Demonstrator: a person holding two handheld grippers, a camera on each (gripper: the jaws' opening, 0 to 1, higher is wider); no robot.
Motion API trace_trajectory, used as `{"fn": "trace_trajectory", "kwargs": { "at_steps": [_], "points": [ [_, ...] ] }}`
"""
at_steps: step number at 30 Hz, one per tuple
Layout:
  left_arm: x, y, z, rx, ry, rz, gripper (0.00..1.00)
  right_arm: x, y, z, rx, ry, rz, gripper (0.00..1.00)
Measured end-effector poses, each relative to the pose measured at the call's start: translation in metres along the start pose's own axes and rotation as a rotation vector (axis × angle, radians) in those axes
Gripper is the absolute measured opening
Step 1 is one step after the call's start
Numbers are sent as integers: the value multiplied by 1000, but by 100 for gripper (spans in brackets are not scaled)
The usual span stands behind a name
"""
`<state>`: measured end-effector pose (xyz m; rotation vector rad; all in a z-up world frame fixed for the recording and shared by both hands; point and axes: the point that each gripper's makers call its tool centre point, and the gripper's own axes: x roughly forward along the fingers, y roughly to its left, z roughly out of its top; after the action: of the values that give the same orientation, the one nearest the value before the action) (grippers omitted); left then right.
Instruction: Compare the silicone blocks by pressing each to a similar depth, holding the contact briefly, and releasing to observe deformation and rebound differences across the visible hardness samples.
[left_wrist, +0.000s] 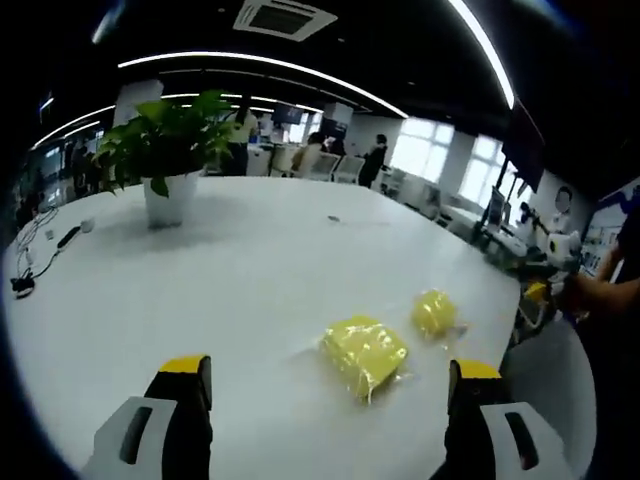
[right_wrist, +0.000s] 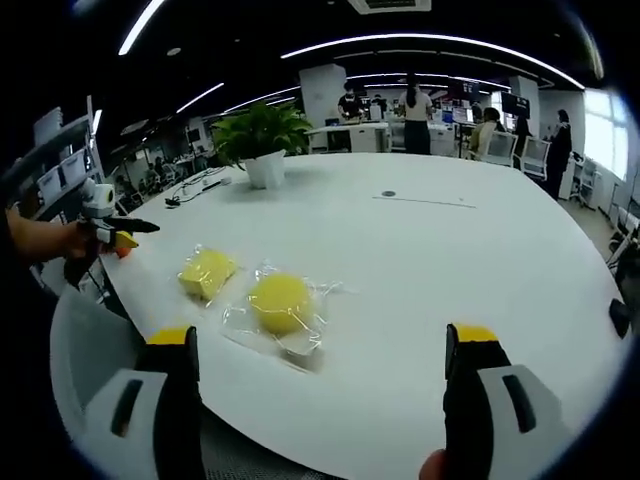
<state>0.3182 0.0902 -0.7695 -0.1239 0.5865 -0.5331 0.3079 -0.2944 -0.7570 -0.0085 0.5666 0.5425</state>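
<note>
White table (left_wrist: 250, 280) | both claws spread, hovering | blocks (left_wrist: 364, 354) untouched

table: the big table (left_wrist: 250, 270) is filling the middle of the left gripper view, and the table (right_wrist: 430, 260) is filling the middle of the right gripper view.
square block: the square block (left_wrist: 364, 353) is lying on the table, low and right of middle; in the right gripper view the square block (right_wrist: 206, 271) is sitting left of middle.
round block: the round block (left_wrist: 434, 312) is lying just up and right of the square block; the round block (right_wrist: 281, 302) is sitting just right of the square block.
plant pot: the plant pot (left_wrist: 168, 198) is standing on the table at the upper left, and the plant pot (right_wrist: 266, 168) is standing at the far edge, upper left.
cables: the cables (left_wrist: 40, 255) are lying at the left edge of the table.
people: people (right_wrist: 415, 100) are standing behind the table, top middle.
</note>
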Motion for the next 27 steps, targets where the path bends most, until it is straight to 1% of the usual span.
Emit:
{"fn": "trace_trajectory", "kwargs": {
  "at_steps": [1, 2, 5, 6, 7, 8, 9, 11, 13, 16, 19, 21, 24, 27],
  "points": [
    [-1, 1, 0, -16, -7, 3, 100, 0, 0, -1, 3, 1, 2, 96],
    [-1, -2, 0, -51, -18, -1, 100, 0, 1, -1, 7, 2, 5, 96],
    [2, 4, -6, -99, 1, 11, 100, 1, 0, -2, 4, 2, 4, 96],
    [4, 7, -11, -153, 23, 20, 99, 1, -1, -2, -1, 0, -1, 96],
    [6, 8, -9, -181, 14, 14, 100, 1, -1, -2, 0, 1, 0, 96],
    [7, 10, -6, -190, -6, 15, 100, 2, 1, -4, 3, 5, 5, 96],
    [9, 11, -3, -184, -7, 14, 99, 2, 1, -5, 2, 7, 4, 96],
    [14, 10, -1, -167, 2, 8, 97, 2, 2, -8, 2, 9, 5, 96],
    [20, 9, -1, -178, 7, -4, 98, 2, 3, -9, 13, 9, 8, 96],
    [31, 8, -4, -227, 16, -27, 98, 3, 4, -12, 16, 15, 14, 96],
    [42, 8, -10, -239, 50, -34, 97, 2, 4, -15, 28, 22, 17, 96],
    [47, 8, -11, -246, 58, -40, 97, 2, 4, -16, 45, 14, 18, 96],
    [56, 12, -14, -277, 71, -44, 96, 1, 5, -18, 54, 19, 19, 96],
    [63, 16, -16, -301, 80, -35, 95, 2, 5, -22, 58, 29, 19, 96]
  ]
}}
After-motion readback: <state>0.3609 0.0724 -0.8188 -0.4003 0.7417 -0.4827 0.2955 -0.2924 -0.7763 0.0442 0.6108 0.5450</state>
